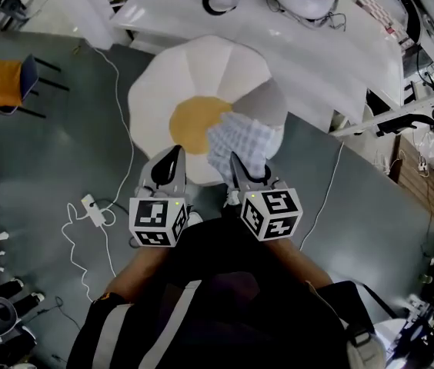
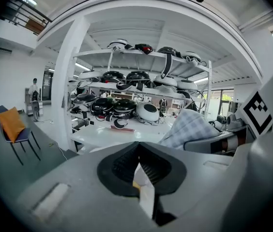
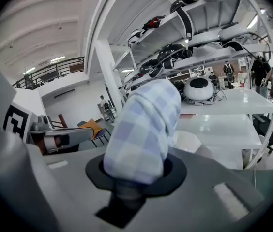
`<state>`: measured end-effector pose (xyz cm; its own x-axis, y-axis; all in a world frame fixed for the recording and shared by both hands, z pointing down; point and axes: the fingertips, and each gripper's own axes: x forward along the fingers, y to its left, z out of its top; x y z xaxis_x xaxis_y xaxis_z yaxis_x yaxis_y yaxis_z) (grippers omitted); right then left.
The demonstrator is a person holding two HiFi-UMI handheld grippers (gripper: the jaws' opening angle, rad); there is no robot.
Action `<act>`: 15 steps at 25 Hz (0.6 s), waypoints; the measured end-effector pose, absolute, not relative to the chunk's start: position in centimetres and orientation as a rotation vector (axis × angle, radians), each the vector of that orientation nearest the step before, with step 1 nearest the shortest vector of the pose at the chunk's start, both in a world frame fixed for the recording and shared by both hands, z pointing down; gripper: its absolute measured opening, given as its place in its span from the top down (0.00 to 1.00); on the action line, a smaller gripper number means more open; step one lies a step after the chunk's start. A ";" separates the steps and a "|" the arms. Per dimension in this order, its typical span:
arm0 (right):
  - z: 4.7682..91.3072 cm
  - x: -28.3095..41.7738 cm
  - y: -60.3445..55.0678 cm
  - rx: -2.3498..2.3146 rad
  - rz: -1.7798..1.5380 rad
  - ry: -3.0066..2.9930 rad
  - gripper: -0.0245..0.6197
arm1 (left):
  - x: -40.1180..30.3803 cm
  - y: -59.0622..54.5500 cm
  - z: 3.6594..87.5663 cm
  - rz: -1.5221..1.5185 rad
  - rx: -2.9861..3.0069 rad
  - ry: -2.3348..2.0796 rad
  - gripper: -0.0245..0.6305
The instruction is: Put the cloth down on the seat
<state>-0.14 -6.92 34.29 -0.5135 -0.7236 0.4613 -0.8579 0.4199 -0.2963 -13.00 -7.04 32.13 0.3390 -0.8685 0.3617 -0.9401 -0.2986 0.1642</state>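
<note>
Right tongs (image 3: 135, 175) pinch a bunched checked cloth (image 3: 144, 129), holding it over the right side of the round white seat (image 1: 201, 75) with a yellow middle. Left tongs (image 2: 137, 161) are pressed together and empty, just beside the cloth, at the seat's near edge.

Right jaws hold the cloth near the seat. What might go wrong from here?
1. The cloth hangs at the seat's near right edge, not over its yellow middle. Released here, it may slip to the floor.
2. Bunched in the right gripper's jaws, it blocks much of the right gripper view, so placing is hard to judge.
3. A white cable and power strip lie on the floor beside the seat: a trip risk.
</note>
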 end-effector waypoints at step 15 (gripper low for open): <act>37.2 5.4 -14.9 1.219 0.791 -2.464 0.83 | -7.0 -14.0 34.8 0.424 2.153 -1.721 0.96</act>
<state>5.43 -14.92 37.22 -0.6045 -0.6433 0.4699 -0.7966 0.4939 -0.3486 -7.01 -14.01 34.79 0.2170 -0.8710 0.4408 -0.9761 -0.2001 0.0851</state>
